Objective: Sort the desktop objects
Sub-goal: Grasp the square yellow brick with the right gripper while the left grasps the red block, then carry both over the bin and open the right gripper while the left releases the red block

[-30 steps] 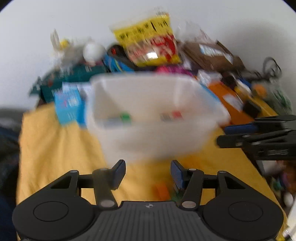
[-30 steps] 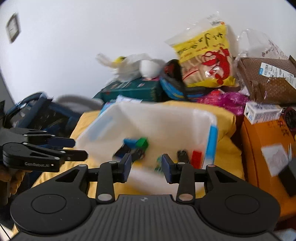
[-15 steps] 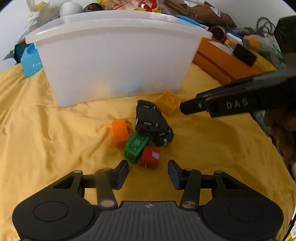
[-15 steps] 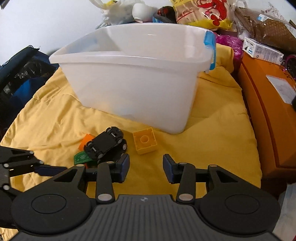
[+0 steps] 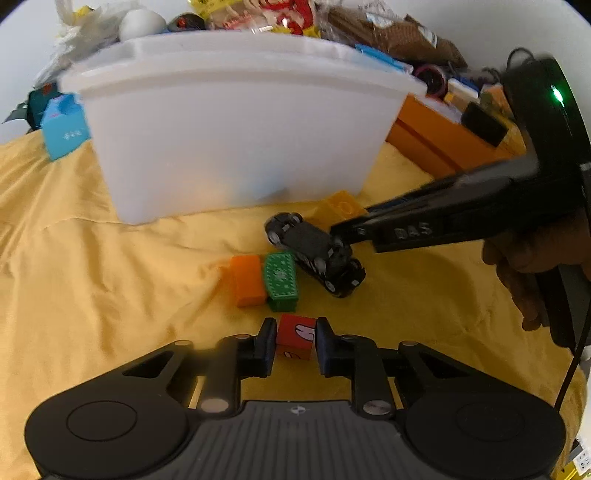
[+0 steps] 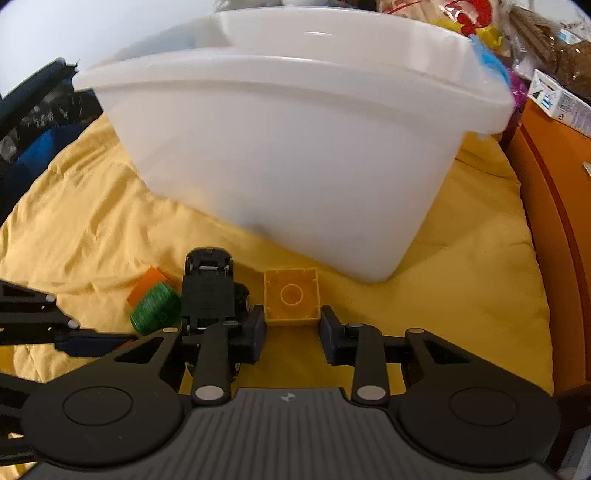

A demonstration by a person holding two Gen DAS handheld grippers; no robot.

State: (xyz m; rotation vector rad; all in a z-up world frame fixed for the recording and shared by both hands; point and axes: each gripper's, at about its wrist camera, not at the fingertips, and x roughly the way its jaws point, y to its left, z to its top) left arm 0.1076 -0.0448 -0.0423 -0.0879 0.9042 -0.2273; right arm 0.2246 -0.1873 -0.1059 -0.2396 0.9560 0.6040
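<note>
A white plastic tub (image 5: 236, 125) stands on a yellow cloth (image 5: 92, 277). In front of it lie an orange block (image 5: 246, 280), a green block (image 5: 280, 281), an upturned black toy car (image 5: 314, 253) and a yellow hollow brick (image 6: 291, 296). My left gripper (image 5: 295, 341) has its pads on both sides of a red block (image 5: 296, 336). My right gripper (image 6: 291, 328) is open, its fingertips on either side of the yellow brick's near edge. The tub also shows in the right wrist view (image 6: 295, 147).
An orange box (image 6: 554, 206) borders the cloth on the right. Snack bags (image 5: 258, 14), a blue carton (image 5: 64, 125) and other clutter sit behind the tub. A dark bag (image 6: 33, 118) lies at the left.
Both grippers have dropped from above the tub to the cloth. My left gripper has moved forward and closed around the red block. My right gripper has moved up to the yellow brick.
</note>
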